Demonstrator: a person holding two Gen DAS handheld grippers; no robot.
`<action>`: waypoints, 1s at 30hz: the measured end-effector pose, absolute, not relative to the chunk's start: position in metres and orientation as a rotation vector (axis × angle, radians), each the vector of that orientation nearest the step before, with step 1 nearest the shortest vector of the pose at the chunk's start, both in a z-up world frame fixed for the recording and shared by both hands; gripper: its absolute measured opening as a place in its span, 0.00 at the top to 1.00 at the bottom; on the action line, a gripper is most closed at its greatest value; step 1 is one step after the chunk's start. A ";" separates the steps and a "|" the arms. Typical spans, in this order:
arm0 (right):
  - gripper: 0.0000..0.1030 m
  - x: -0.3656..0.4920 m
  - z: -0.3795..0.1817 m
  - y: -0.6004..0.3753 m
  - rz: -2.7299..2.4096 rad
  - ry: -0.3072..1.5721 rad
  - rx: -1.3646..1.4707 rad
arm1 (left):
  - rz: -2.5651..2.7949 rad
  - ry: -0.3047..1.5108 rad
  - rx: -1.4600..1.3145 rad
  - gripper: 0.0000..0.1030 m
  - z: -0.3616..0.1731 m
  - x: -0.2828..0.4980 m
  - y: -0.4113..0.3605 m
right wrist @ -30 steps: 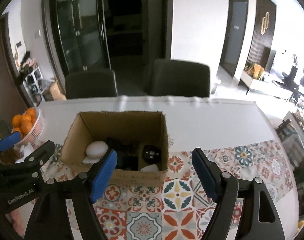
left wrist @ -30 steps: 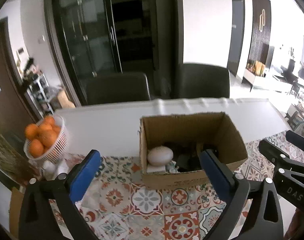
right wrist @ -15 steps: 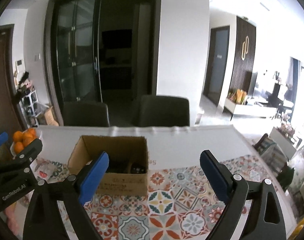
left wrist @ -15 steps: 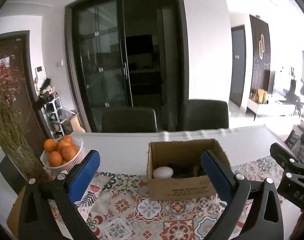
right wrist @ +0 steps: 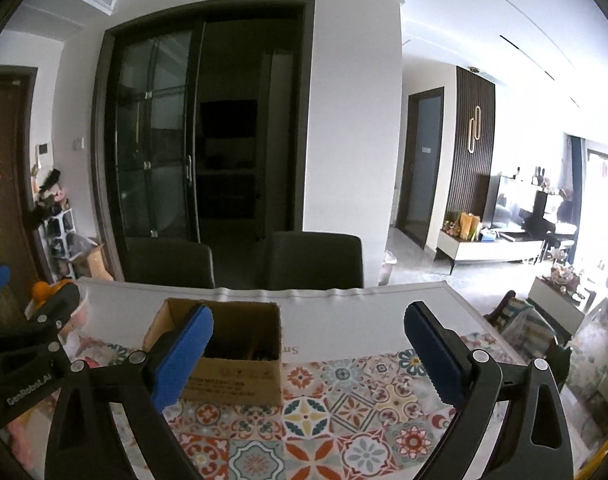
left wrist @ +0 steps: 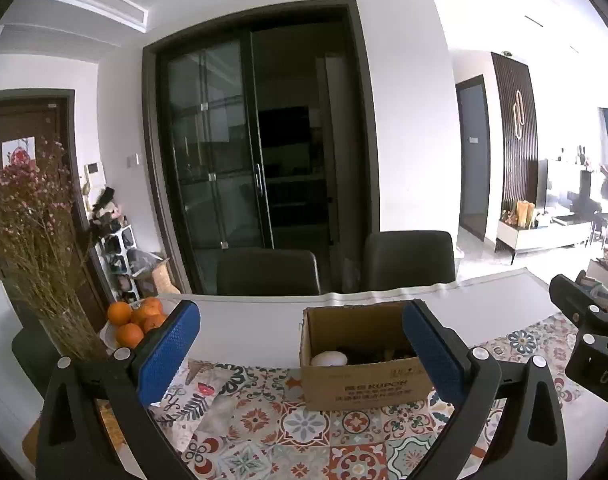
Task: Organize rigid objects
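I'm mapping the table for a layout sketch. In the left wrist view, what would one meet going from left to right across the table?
Dried flowers → bowl of oranges → cardboard box holding a white egg-shaped object at its left end → the right claw at the right edge.

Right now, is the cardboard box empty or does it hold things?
Not empty: the cardboard box stands open-topped with a white egg-shaped object and dark items inside.
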State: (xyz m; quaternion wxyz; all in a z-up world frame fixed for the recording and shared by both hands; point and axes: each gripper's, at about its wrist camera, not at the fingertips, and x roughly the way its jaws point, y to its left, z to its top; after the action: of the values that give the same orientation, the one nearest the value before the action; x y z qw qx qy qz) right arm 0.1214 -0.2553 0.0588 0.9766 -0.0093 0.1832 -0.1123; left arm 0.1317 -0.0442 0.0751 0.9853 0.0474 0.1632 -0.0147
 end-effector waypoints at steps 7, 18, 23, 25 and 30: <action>0.05 0.110 0.061 -0.252 -0.207 0.358 -0.016 | -0.007 0.303 0.104 0.00 0.077 0.116 -0.040; 0.05 0.096 0.064 -0.247 -0.180 0.330 0.002 | 0.002 0.276 0.111 0.00 0.085 0.099 -0.038; 0.05 0.090 0.067 -0.246 -0.177 0.320 0.001 | -0.005 0.275 0.100 0.00 0.087 0.096 -0.037; 0.05 0.089 0.067 -0.247 -0.176 0.317 0.005 | -0.007 0.277 0.098 0.00 0.087 0.095 -0.037; 0.05 0.089 0.067 -0.248 -0.175 0.316 0.004 | -0.009 0.273 0.097 0.00 0.087 0.093 -0.036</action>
State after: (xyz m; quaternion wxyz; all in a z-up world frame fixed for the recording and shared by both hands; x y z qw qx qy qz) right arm 0.0887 -0.2479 0.0673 0.9837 0.0020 0.1572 -0.0871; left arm 0.0929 -0.0361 0.0875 0.9895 0.0482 0.1361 -0.0042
